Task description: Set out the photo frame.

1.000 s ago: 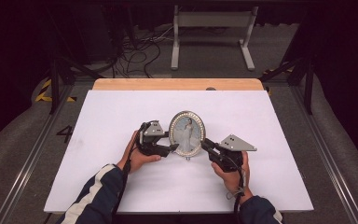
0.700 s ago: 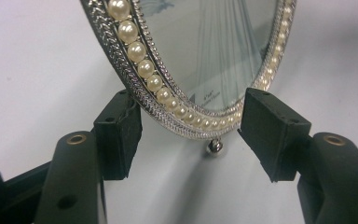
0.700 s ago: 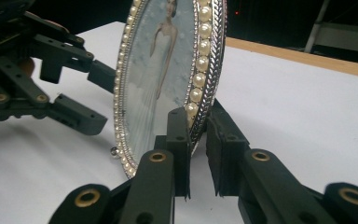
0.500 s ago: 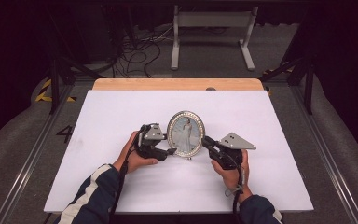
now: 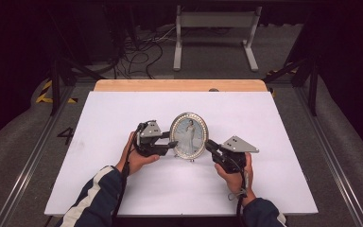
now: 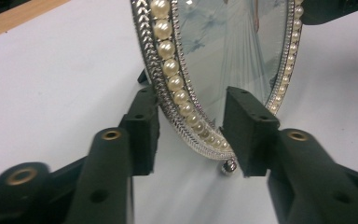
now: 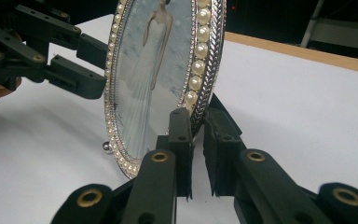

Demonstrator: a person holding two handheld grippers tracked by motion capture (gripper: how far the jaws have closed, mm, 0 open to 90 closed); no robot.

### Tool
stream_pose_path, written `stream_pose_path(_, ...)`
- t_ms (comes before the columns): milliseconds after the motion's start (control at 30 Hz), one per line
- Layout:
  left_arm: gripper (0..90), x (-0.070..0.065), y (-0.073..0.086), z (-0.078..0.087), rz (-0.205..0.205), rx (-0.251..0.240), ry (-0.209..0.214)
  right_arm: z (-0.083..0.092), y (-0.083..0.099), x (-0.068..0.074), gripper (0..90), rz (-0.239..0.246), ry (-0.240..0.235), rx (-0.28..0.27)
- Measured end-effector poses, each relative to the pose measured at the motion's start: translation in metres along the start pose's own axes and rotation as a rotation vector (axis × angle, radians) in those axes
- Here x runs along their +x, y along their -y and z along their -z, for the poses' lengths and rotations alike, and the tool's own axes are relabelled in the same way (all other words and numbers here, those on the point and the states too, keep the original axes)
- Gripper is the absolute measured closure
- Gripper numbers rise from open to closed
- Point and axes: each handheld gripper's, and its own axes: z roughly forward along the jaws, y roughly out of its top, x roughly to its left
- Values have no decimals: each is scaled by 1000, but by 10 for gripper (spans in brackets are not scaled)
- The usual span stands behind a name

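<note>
Steadying the frame [image 5: 188, 135]: right gripper [image 7: 196, 140] clamps its rim; left gripper [image 6: 192, 127], jaws just closing, straddles the opposite edge ungripped and should pinch squarely.

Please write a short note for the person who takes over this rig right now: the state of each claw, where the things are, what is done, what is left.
Right claw: shut on the oval picture frame, gripping its pearl rim.
Left claw: jaws have just been closing around the opposite rim; a gap shows, so no grip yet.
Frame: upright near the middle of the white table, between both claws.
Done: right side gripped.
Left: probably finish the left grip, then move the frame.
</note>
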Motion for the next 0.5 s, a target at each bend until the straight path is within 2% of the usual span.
stream_pose_path(133,635,-3,0,1,-25,21,-21,-1,0,0,821,4,3,-2)
stream_pose_path(200,658,-6,1,0,-59,39,-44,-1,0,-1,821,-3,4,1)
stream_pose_path(367,669,-8,2,2,-51,37,-41,-3,0,-2,822,-12,5,1)
stream_pose_path(500,670,-10,3,4,-66,45,-51,-4,-1,-2,821,-8,12,5)
